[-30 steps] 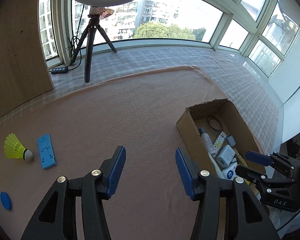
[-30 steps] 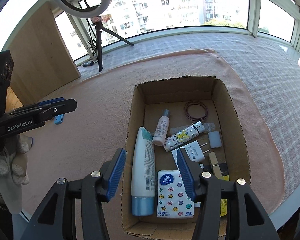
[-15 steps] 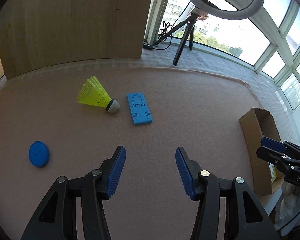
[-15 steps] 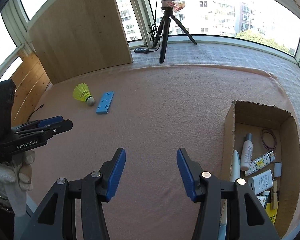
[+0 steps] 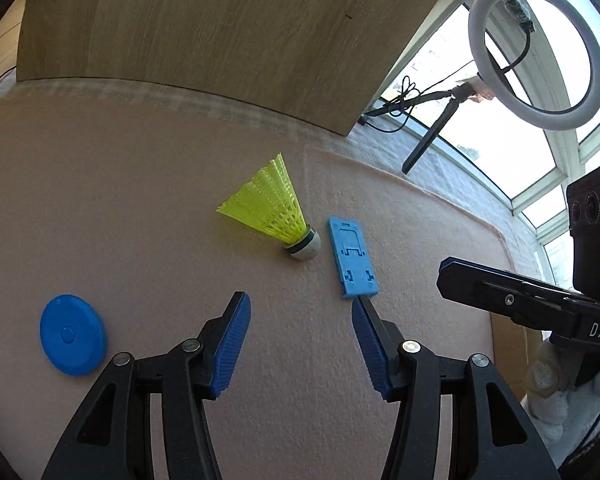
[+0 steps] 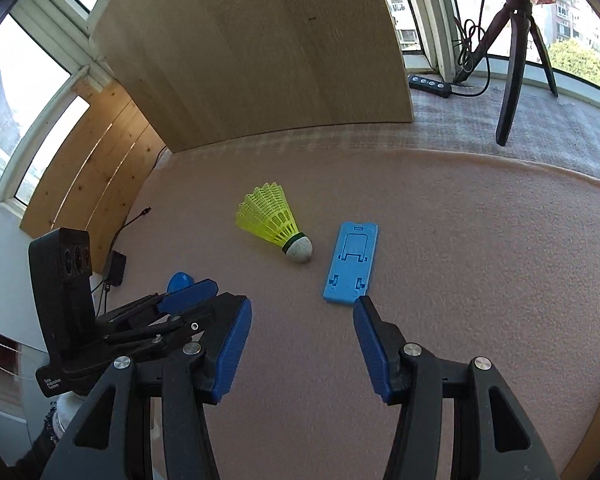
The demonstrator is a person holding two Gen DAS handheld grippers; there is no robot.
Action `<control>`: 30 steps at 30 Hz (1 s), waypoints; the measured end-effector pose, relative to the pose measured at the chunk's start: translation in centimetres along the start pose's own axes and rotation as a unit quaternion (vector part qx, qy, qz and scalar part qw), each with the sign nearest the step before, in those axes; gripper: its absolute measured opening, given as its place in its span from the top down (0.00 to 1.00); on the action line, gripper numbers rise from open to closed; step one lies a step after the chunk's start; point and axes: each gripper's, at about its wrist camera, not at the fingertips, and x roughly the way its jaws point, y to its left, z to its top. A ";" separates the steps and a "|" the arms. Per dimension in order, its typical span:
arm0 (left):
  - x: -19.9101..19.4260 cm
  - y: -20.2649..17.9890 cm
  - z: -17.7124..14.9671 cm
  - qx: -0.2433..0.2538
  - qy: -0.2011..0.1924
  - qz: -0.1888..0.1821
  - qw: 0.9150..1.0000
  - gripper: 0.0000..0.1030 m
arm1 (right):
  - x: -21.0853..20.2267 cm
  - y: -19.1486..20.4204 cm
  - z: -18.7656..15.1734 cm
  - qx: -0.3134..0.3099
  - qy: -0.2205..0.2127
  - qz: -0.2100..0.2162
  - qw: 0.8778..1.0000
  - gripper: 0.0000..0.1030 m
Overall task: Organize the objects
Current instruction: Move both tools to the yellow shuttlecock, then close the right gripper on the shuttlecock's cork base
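A: Both grippers have swung away from the cardboard box, which was under the right one a second ago, and now look down on the yellow shuttlecock [image 5: 274,210].

B: Where do the jaws stand?

A: The left gripper [image 5: 300,330] has just eased its jaws a little wider; they are released, nothing between them, and the shuttlecock lies ahead of the gap, cork end nearest. The right gripper [image 6: 302,330] also has its jaws apart and empty, with the shuttlecock ahead, slightly left of the gap.

B: What else is around the shuttlecock?

A: The blue phone stand [image 5: 352,258] lies flat just beside the cork, on its right. The blue disc [image 5: 73,335] sits well apart, to its left. Both grippers point steeply down; a gloved hand [image 5: 568,396] holds the right one.

B: Room to move?

A: Bare pink mat [image 5: 120,200] all round it; the wooden board [image 5: 220,32] stands well beyond its skirt.
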 end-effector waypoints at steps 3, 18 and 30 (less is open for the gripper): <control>1.4 0.2 0.9 0.001 0.005 -0.006 1.000 0.41 | 2.5 0.5 2.0 -0.011 0.014 0.003 1.000 0.52; 5.9 2.5 3.6 -0.007 0.025 -0.026 0.999 0.42 | 11.8 2.4 5.7 -0.063 0.093 0.010 0.994 0.52; 6.0 1.4 2.6 0.023 0.031 -0.032 0.999 0.59 | 12.1 1.9 4.8 -0.021 0.097 0.040 0.994 0.75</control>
